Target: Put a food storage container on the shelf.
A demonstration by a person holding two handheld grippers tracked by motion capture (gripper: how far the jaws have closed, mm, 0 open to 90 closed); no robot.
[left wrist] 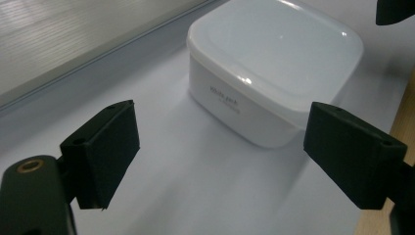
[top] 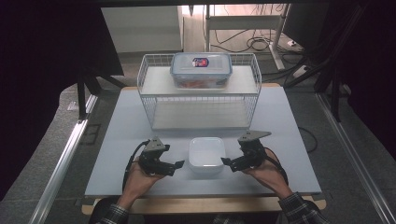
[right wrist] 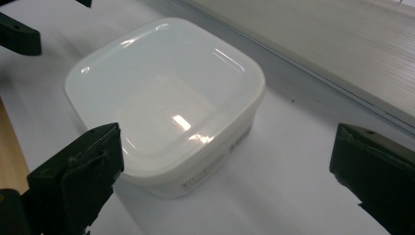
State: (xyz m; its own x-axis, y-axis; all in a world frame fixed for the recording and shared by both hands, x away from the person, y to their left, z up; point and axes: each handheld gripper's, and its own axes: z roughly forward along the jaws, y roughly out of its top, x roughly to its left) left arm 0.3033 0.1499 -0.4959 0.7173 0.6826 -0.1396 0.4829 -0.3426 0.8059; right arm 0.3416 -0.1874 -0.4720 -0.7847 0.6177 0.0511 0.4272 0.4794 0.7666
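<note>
A white square lidded container (top: 206,155) sits on the white board near the front, between my two grippers. My left gripper (top: 178,166) lies just left of it, open, jaws pointing at its side; the left gripper view has the container (left wrist: 274,73) ahead, beyond the open fingers (left wrist: 105,152). To its right my right gripper (top: 226,163) is open too. The right gripper view shows the container (right wrist: 166,98) close in front, its near corner by the left finger (right wrist: 80,181). Neither gripper touches it.
A white wire basket rack (top: 201,91) stands behind the container, with a clear blue-rimmed lidded box (top: 201,70) on its top shelf. The board's wooden front edge (top: 205,204) lies near the person's hands. Dark floor and cables surround the table.
</note>
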